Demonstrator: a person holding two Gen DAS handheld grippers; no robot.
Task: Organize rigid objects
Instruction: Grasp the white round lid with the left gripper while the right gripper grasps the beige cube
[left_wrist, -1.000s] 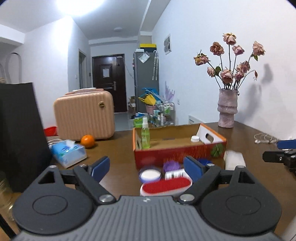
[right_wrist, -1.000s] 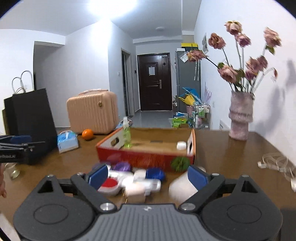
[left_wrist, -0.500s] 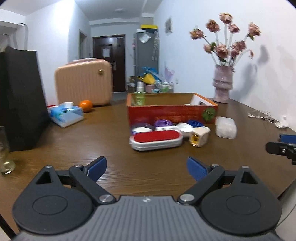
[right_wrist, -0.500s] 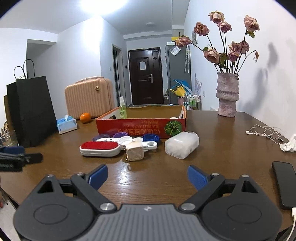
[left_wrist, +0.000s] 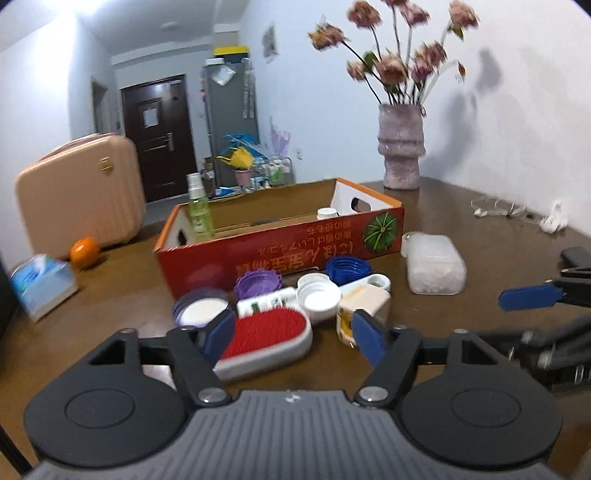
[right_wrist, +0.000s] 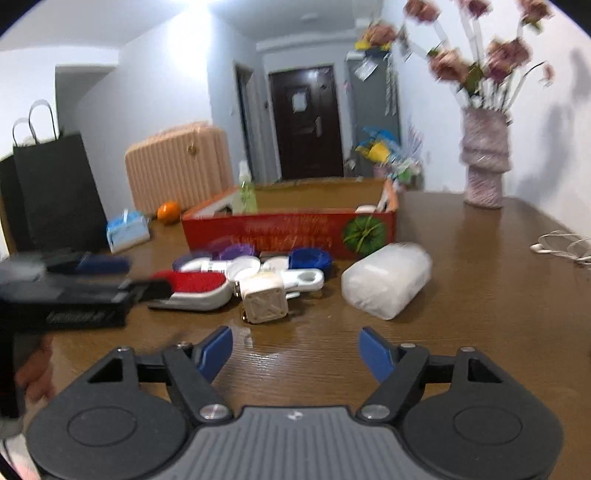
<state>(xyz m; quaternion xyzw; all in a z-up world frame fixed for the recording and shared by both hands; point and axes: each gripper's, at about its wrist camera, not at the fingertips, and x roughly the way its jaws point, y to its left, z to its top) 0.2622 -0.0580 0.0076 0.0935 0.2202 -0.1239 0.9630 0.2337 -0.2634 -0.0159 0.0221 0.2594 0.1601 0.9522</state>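
A red cardboard box stands on the brown table, holding a green spray bottle and a white cap. In front of it lies a cluster: a red-bristled white brush, a white cube, blue, purple and white lids, and a clear plastic container. My left gripper is open, its fingers at either side of the brush's near end. My right gripper is open and empty, short of the cube.
A vase of dried roses stands at the back right. A pink suitcase, an orange, a tissue pack and a black paper bag are to the left. White cables lie at the right.
Both grippers have moved forward toward the cluster after pulling back. The left gripper now reaches the brush; the right one has come close to the cube.
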